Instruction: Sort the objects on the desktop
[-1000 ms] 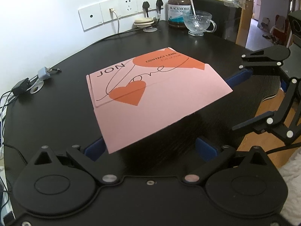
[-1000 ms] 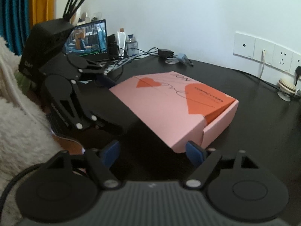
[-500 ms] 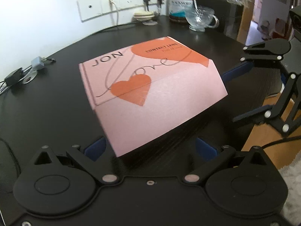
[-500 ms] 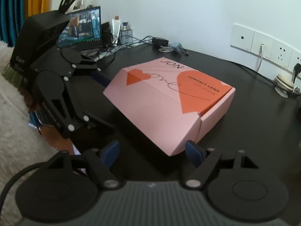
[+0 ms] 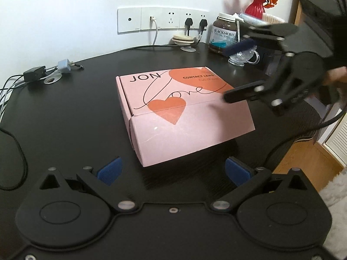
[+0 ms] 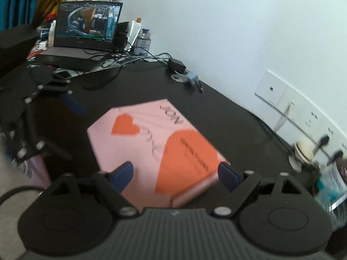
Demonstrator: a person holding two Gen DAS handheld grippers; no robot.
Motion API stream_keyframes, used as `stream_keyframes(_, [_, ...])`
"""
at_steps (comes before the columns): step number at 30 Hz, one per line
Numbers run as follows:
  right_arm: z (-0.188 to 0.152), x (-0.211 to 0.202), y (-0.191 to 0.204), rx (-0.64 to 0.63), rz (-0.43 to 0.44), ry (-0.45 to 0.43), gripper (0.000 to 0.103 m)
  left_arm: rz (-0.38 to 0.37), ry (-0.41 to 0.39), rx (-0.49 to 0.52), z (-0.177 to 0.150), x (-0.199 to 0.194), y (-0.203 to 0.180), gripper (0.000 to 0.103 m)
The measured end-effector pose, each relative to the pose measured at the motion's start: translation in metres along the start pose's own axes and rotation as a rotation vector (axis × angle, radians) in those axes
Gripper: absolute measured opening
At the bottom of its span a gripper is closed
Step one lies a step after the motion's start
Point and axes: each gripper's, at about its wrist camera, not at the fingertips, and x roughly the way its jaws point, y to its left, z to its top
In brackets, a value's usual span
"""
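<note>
A pink cardboard box [image 5: 182, 112] with orange hearts and "JON" lettering lies flat on the black desk [image 5: 65, 112]. My left gripper [image 5: 173, 171] is open and empty, just in front of the box's near edge. My right gripper [image 6: 175, 173] is open and empty, raised above the box's right end; it also shows in the left wrist view [image 5: 240, 69] at the right. The box [image 6: 156, 145] is blurred in the right wrist view.
A brown supplement jar [image 5: 223, 36], a glass cup [image 5: 243, 54] and a red vase of flowers [image 5: 258, 6] stand at the back right. Chargers and cables [image 5: 43, 73] lie at the left. A laptop [image 6: 82, 41] sits far along the desk. The desk edge [image 5: 303, 138] is at right.
The box's raised front has come down and it now lies flat on the desk. My right gripper has lifted from the box's side to above it. My left gripper has drawn back slightly.
</note>
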Motion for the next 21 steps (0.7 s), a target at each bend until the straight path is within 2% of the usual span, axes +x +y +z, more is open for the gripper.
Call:
stream_keyframes(3, [0.013,0.017,0.002,-0.067,0.004,-0.006,0.095,0.0,-0.011,-0.002,0.003,-0.001,0.0,0.103])
stream_keyframes(6, [0.02,0.03,0.001,-0.067,0.001,-0.005,0.095,0.0,-0.016,-0.008,0.004,0.0,0.001,0.103])
stream_keyframes(14, [0.021,0.049,-0.009,0.065,0.021,-0.009,0.102,-0.013,-0.003,-0.023,0.004,0.005,0.001,0.103])
stream_keyframes(21, [0.011,0.055,-0.019,0.209,0.05,-0.012,0.102,-0.061,0.01,-0.014,0.006,0.01,-0.004,0.103])
